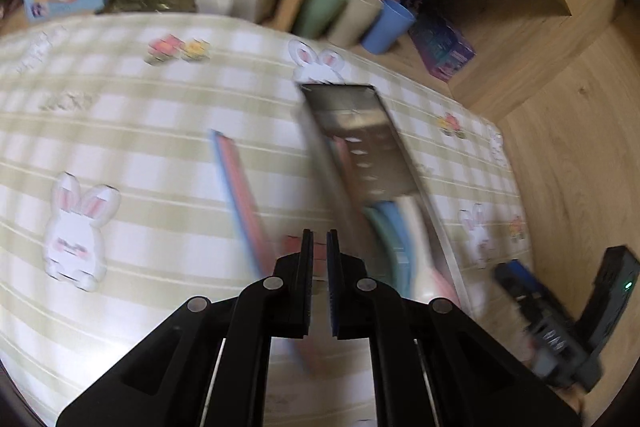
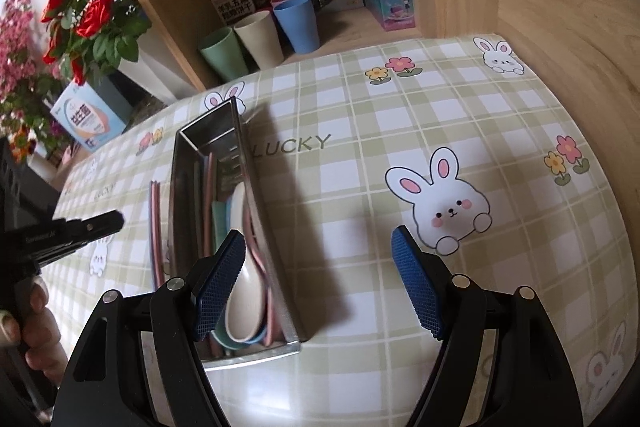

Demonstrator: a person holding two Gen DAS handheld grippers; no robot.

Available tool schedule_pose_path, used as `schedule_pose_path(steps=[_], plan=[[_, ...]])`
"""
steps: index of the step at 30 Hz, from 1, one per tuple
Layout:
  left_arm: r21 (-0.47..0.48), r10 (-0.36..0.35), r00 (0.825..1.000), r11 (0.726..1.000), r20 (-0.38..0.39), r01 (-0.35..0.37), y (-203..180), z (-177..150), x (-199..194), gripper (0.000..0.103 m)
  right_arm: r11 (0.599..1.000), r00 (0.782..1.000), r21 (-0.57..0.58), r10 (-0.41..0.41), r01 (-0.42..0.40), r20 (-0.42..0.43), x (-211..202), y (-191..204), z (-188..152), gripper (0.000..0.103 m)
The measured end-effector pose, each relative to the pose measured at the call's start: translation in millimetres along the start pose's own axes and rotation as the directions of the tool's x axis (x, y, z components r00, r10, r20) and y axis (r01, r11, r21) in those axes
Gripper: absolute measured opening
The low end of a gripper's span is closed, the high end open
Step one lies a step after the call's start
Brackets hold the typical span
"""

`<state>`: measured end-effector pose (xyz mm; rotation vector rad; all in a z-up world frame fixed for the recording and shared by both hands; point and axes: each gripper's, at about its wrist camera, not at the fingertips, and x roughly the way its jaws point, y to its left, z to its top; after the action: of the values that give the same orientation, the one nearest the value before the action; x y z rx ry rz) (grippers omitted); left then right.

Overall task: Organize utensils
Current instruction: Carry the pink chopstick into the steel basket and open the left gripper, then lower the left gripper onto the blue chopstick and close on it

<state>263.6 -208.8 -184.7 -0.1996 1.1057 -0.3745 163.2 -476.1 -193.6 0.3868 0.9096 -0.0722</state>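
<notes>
Motion blur smears the metal tray (image 1: 360, 143) and chopsticks (image 1: 240, 203); whether the closed left gripper (image 1: 320, 239) holds anything is unclear.

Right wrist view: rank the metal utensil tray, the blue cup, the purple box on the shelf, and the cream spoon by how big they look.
1. Metal utensil tray
2. Cream spoon, though nearness to the camera enlarges it
3. Blue cup and purple box look about alike; I won't rank them.

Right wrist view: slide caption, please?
Open right tongs over the steel utensil tray of spoons; chopsticks lie outside.
</notes>
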Motion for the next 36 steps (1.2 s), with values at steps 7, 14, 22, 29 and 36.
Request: schedule_pose_path(steps=[7, 14, 22, 29, 36], plan=[[0.055, 0.079, 0.997, 0.995, -0.005, -0.079, 24.2, -12.0, 8.9, 0.007, 0.998, 0.999, 0.039, -0.042, 0.041, 0.006, 4.3, 0.5, -7.8, 0.073], [0.105, 0.105, 0.994, 0.989, 0.006, -0.105, 18.6, -18.8, 27.5, 0.021, 0.995, 0.998, 0.071, -0.066, 0.065, 0.007, 2.0, -13.1, -12.1, 0.073], [0.144, 0.16, 0.987, 0.977, -0.001, -0.158, 16.1, -19.2, 47.4, 0.023, 0.994, 0.998, 0.084, -0.07, 0.07, 0.0, 3.6, -18.1, -13.5, 0.073], [0.159, 0.207, 0.978, 0.966, 0.001, -0.204, 15.4, -20.4, 53.1, 0.025, 0.994, 0.998, 0.083, -0.069, 0.069, -0.003, 5.0, -16.3, -13.6, 0.073], [0.183, 0.251, 0.968, 0.952, 0.003, -0.247, 7.6, -17.9, 59.4, 0.033, 0.995, 0.998, 0.079, -0.068, 0.068, -0.006, 5.0, -14.2, -13.7, 0.073]])
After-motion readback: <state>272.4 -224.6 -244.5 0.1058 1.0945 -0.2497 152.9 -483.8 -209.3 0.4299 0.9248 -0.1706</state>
